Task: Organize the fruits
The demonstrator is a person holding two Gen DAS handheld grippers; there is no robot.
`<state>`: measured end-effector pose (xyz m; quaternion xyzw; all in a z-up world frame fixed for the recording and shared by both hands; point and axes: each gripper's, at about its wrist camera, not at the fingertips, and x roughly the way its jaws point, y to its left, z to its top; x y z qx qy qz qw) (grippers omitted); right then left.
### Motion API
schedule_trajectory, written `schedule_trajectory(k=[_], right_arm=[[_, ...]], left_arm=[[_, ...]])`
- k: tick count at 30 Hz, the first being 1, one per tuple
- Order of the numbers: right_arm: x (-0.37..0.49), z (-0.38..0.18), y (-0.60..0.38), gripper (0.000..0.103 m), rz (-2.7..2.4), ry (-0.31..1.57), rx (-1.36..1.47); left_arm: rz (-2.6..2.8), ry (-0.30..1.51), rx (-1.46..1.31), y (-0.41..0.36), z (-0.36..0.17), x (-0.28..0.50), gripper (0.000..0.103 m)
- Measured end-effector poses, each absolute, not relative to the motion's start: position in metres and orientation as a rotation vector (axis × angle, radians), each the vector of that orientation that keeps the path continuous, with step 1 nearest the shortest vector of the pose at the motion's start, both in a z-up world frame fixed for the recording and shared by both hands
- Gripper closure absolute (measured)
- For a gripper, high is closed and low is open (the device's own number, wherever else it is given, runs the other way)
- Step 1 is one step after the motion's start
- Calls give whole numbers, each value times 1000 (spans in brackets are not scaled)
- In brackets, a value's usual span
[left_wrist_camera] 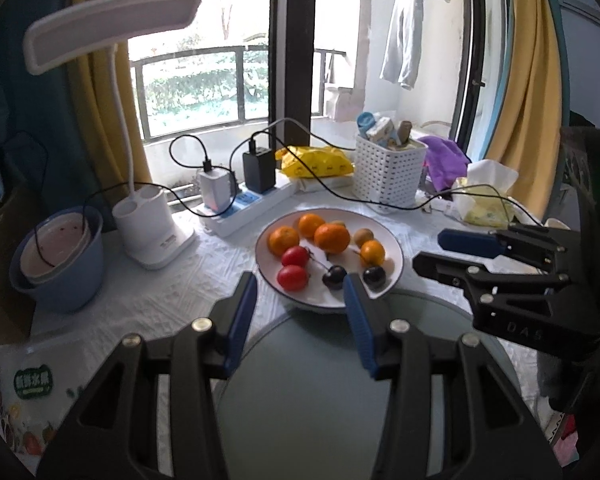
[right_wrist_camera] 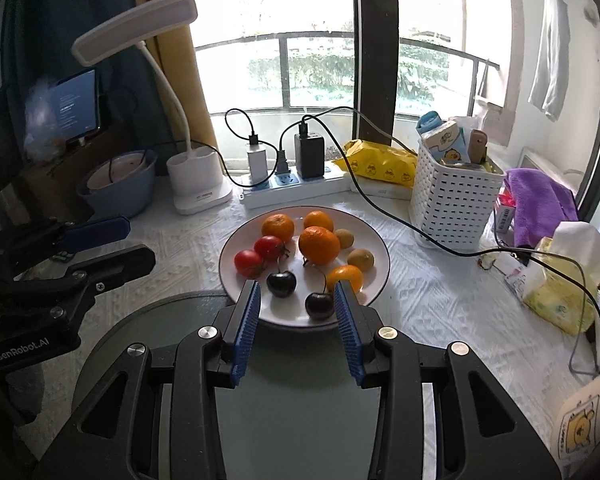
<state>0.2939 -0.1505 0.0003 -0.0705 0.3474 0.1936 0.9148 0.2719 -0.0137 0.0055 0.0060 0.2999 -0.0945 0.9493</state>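
1. Left wrist view: the left gripper (left_wrist_camera: 300,284) hangs with jaws parted and nothing between them, over a grey-green round plate (left_wrist_camera: 300,384) that is bare. At 12 o'clock of it sits the white plate (left_wrist_camera: 396,268) with mandarins (left_wrist_camera: 332,238), cherry tomatoes (left_wrist_camera: 293,278), dark cherries (left_wrist_camera: 334,277) and small kiwis (left_wrist_camera: 363,235).
2. Same view: the right gripper (left_wrist_camera: 426,248) shows at 3 o'clock, fingers released, empty.
3. Right wrist view: the right gripper frames one cherry (right_wrist_camera: 319,306) at the white plate's near rim without touching it.
4. Judgement: sorting has not started; next comes a descent and a gentle close on one fruit.
5. Room: a charger cable (right_wrist_camera: 400,224) runs at 2 o'clock, a white basket (right_wrist_camera: 452,204) beyond; the two plates' rims overlap or touch.
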Motion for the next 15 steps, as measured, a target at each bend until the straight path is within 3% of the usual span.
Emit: schedule_trajectory(k=[15], right_arm=[[234, 24, -157, 62, 389, 663, -161]], left_arm=[[-181, 554, 8, -16, 22, 217, 56]])
